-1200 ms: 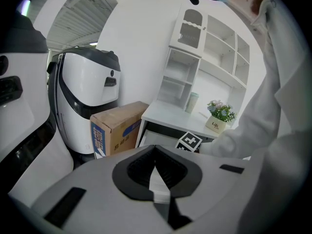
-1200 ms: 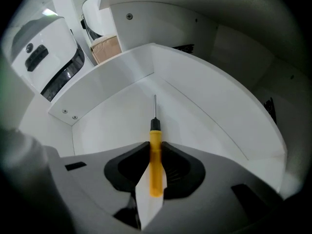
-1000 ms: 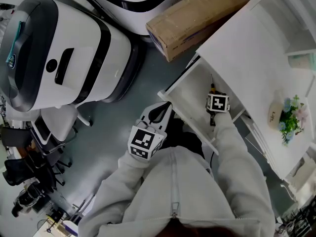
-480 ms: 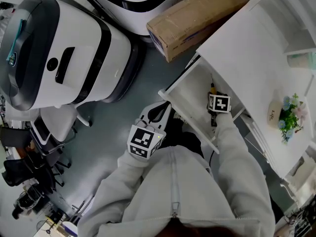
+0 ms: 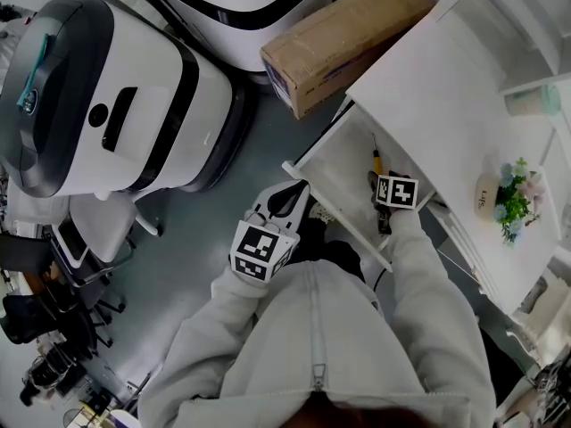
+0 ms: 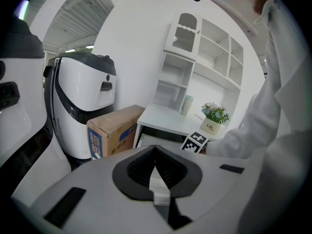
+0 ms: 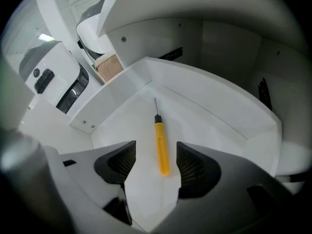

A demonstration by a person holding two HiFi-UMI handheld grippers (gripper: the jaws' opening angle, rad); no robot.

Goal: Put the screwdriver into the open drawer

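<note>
A screwdriver (image 7: 161,145) with a yellow handle and thin metal shaft lies flat on the floor of the open white drawer (image 7: 209,126). My right gripper (image 7: 156,152) hangs just above it, pointing steeply down. Its jaws are opening, and the handle lies between the pads (image 7: 192,167) without touching them. In the head view the screwdriver (image 5: 376,160) shows in the drawer (image 5: 339,163) just beyond the right gripper (image 5: 382,184). My left gripper (image 5: 285,200) is held outside the drawer's front corner, shut and empty (image 6: 156,164).
The drawer sticks out from under a white desk top (image 5: 446,87) that carries a small potted plant (image 5: 513,205) and a cup (image 5: 533,102). A cardboard box (image 5: 343,36) and a large white machine (image 5: 116,96) stand on the grey floor to the left.
The right gripper's jaws have spread and it has lifted slightly, leaving the screwdriver lying in the drawer. The left gripper has stayed put.
</note>
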